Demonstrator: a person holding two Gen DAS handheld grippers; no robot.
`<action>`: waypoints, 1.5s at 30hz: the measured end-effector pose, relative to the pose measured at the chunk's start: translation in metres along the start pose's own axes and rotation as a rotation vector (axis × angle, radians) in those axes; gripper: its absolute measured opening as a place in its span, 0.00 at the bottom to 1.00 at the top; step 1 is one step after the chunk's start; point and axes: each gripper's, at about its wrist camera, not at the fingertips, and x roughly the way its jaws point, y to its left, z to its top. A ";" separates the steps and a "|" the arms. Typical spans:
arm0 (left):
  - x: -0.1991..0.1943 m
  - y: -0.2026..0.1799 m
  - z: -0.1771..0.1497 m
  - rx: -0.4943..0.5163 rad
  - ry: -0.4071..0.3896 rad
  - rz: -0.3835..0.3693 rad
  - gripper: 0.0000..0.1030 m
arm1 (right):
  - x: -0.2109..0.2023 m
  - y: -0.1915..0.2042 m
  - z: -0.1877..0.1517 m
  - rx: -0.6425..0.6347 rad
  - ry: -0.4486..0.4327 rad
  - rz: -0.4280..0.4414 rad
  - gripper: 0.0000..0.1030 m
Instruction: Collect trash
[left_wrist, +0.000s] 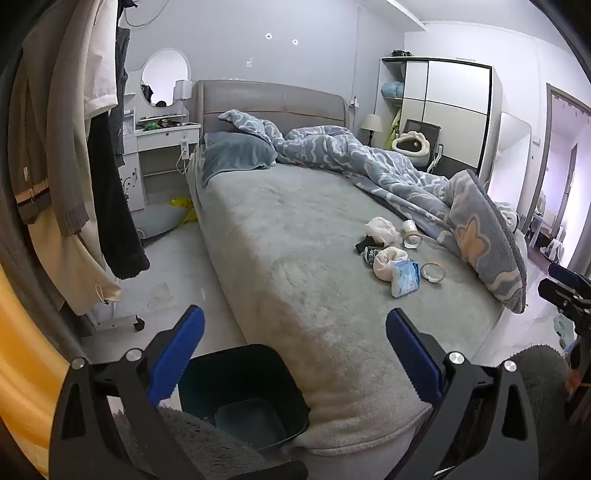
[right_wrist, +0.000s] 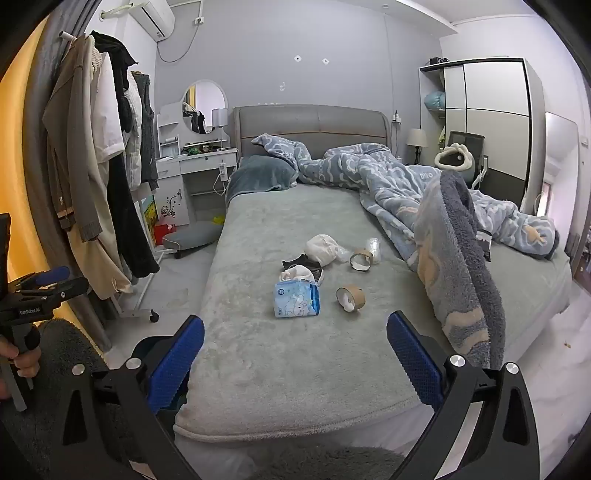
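Trash lies in a loose pile on the grey bed: a blue tissue pack, two brown tape rolls, crumpled white paper, a white wad, a black wrapper and clear plastic. A dark bin stands on the floor at the bed's near left corner. My left gripper is open and empty, above the bin and bed corner. My right gripper is open and empty at the foot of the bed, short of the trash.
A blue patterned duvet is heaped on the bed's right side. A clothes rack with coats stands left, a white dresser with mirror beyond it. A wardrobe is at the right. A floor cushion lies by the dresser.
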 end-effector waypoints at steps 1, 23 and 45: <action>0.000 0.000 0.000 -0.002 0.000 0.000 0.97 | 0.000 0.000 0.000 0.003 -0.001 0.002 0.97; 0.000 0.000 0.000 -0.002 0.003 -0.001 0.97 | -0.001 0.000 0.000 0.005 -0.002 0.003 0.97; 0.000 0.001 0.000 -0.004 0.008 -0.002 0.97 | 0.001 0.001 -0.001 -0.001 0.002 0.001 0.97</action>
